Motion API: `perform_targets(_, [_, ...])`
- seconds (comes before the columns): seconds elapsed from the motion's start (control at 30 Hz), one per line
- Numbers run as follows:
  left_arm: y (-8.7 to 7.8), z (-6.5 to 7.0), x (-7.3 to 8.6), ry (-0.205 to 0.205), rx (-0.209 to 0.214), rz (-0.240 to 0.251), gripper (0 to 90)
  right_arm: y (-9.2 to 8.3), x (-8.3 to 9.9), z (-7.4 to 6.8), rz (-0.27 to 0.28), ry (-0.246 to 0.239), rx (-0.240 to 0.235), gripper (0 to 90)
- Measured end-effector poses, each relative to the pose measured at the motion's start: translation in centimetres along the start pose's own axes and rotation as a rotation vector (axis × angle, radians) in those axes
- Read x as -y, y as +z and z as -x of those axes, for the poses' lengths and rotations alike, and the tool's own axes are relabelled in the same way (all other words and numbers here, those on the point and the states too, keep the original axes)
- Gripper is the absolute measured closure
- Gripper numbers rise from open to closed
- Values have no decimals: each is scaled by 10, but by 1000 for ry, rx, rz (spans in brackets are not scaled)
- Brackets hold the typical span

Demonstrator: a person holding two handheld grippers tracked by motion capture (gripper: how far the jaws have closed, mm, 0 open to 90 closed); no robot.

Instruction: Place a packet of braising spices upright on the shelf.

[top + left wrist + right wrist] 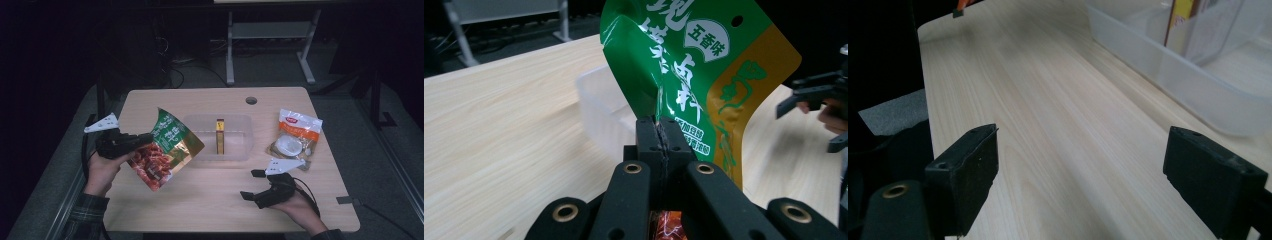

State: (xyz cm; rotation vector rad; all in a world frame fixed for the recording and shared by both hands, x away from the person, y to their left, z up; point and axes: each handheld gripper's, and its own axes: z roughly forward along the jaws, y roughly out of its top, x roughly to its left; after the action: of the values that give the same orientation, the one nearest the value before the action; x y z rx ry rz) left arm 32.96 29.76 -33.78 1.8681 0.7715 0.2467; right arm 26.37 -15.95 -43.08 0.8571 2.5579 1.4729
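black jaws of the left gripper point(659, 131) sit closest to the lens in the left gripper view, pressed flat together on the edge of a green and gold snack pouch point(694, 75), so the pouch is pinched between them. seen from the high view, that left gripper point(145, 140) is held above the table point(210, 200) just left of the clear plastic bin point(235, 150), and the snack pouch point(165, 147) hangs off its tips, tilted, with the green top toward the bin and the red printed end toward the table's near edge. the pouch's gold corner overlaps the bin's left wall in that view; whether they touch i cannot tell.

inside the bin stands a slim yellow box point(220, 135), upright, near the middle.

right of the bin lies a white and orange packet point(295, 137), flat on the table, apart from the bin.

the right gripper point(254, 184) rests low at the near side of the bin, its jaws spread wide with only bare wood between them; in the right gripper view the bin's wall point(1168, 65) lies ahead and off to the right of its two pads point(965, 172).
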Motion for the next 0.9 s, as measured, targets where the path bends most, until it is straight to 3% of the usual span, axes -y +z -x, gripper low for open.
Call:
perform_targets(0.33, [22,30,-7,33,51,17,900,12,-18,-2,59,-8,-50,143])
perform_targets(0.73, [45,52,-4,38,100,17,900,36,-46,-6,116,-46,-95,157])
perform_targets(0.9, [49,58,-4,45,108,24,900,42,-53,-4,149,-29,-119,190])
